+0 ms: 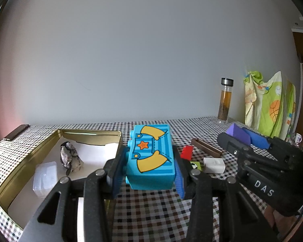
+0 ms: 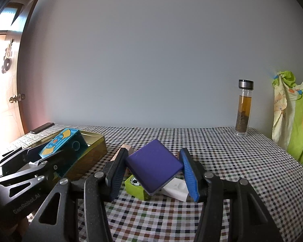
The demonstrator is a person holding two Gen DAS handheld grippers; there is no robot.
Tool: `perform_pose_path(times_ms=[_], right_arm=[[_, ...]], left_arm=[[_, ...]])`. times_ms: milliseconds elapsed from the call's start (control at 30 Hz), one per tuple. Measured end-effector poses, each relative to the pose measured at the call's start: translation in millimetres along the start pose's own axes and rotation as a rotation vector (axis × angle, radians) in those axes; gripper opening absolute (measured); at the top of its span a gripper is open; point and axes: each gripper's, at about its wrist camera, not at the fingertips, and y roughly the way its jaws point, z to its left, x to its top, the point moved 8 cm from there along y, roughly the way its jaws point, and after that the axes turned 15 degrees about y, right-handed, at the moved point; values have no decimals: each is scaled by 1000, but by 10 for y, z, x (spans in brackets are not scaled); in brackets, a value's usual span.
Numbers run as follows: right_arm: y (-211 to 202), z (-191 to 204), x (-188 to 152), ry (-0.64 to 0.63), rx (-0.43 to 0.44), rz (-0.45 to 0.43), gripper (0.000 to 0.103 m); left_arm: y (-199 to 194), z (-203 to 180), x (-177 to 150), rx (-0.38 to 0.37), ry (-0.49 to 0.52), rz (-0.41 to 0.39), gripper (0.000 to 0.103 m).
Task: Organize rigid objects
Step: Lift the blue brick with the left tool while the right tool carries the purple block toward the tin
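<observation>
My left gripper (image 1: 149, 173) pinches the blue toy block (image 1: 151, 157) mid-frame, beside the gold tin (image 1: 26, 161). My right gripper (image 2: 153, 171) pinches the purple block (image 2: 153, 165) at center, above the counter (image 2: 232, 161).

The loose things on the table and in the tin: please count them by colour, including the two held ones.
Blue: 1, toy block
Purple: 1, flat block
Red: 1
Green: 1
White: 1
Brown: 1, stick
Clear: 1, box
Grey: 1, stone
Total: 8

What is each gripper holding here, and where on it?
Left gripper: blue toy brick, by its two sides. Right gripper: purple block, by opposite edges.
</observation>
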Motion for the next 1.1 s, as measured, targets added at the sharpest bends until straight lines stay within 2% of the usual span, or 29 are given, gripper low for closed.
perform_pose_path(times_ms=[333, 733, 1100], right_arm=[[-15, 108, -22, -10, 23, 2, 55], [-3, 204, -40, -15, 41, 6, 55], [-9, 348, -84, -26, 68, 11, 55]], left_arm=[[-72, 105, -23, 25, -5, -17, 41], [-99, 333, -98, 45, -56, -16, 41], [-136, 534, -162, 95, -67, -20, 41]])
